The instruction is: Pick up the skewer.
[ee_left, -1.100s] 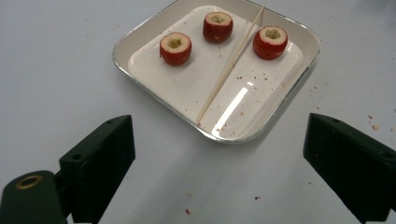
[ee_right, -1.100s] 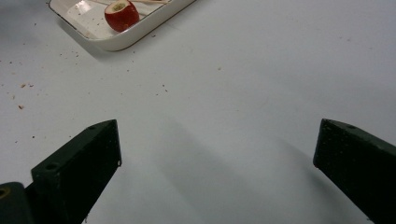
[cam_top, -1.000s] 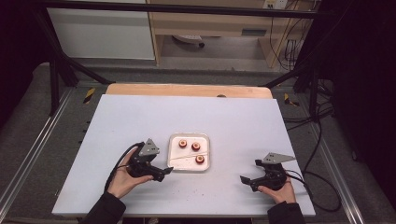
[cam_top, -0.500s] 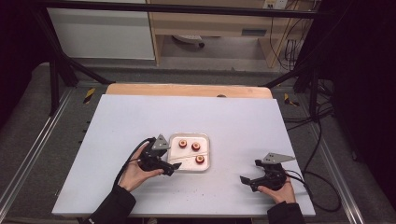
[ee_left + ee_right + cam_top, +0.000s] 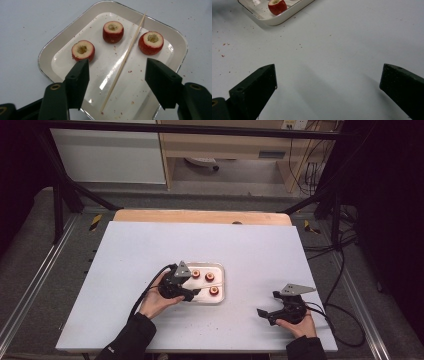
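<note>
I hover left gripper [image 5: 117,75] over the tray [image 5: 50,53], jaws just narrowing around the skewer [image 5: 123,62], probably untouched | right gripper [image 5: 328,82] spread, idle, waiting aside

Glossy, probably enamelled tray [image 5: 47,53], thin wooden skewer [image 5: 123,63], matt white table [image 5: 150,245].

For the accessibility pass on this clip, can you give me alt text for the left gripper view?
The left gripper hangs open over a white tray, its jaws having just been closing, with a thin wooden skewer lying on the tray between them, untouched. Three cored red fruits stand upright on the tray beyond the jaws, on a pale table.
</note>
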`<action>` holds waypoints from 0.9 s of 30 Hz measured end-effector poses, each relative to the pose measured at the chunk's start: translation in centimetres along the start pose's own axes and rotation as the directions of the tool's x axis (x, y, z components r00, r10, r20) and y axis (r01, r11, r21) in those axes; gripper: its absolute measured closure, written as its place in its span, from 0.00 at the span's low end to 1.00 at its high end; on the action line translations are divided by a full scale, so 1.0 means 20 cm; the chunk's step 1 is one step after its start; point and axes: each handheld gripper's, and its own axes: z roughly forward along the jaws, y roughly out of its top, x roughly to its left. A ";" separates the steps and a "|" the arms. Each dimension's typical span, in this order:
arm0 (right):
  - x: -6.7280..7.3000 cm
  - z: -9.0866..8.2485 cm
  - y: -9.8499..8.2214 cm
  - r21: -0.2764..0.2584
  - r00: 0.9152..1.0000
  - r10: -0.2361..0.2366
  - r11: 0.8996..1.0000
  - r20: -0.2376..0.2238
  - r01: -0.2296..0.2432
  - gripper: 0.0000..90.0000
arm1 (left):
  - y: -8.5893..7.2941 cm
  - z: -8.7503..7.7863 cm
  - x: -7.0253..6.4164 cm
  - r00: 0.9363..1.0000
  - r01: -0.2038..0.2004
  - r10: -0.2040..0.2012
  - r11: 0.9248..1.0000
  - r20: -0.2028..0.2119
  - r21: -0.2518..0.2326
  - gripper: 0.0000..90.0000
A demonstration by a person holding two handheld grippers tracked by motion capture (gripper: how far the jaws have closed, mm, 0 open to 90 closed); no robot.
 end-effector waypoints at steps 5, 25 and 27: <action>0.00 0.00 0.00 0.002 1.000 0.000 1.000 -0.002 0.000 0.02 | 0.01 0.03 0.00 1.000 -0.013 0.013 1.000 0.004 0.007 0.49; 0.00 0.01 0.00 0.004 1.000 0.000 1.000 -0.005 0.000 0.02 | 0.02 0.11 0.01 0.998 -0.054 0.052 0.997 0.047 0.054 0.79; 0.00 0.01 0.00 0.004 1.000 -0.003 1.000 -0.005 0.003 0.02 | 0.02 0.11 0.02 0.997 -0.056 0.053 0.997 0.048 0.056 0.83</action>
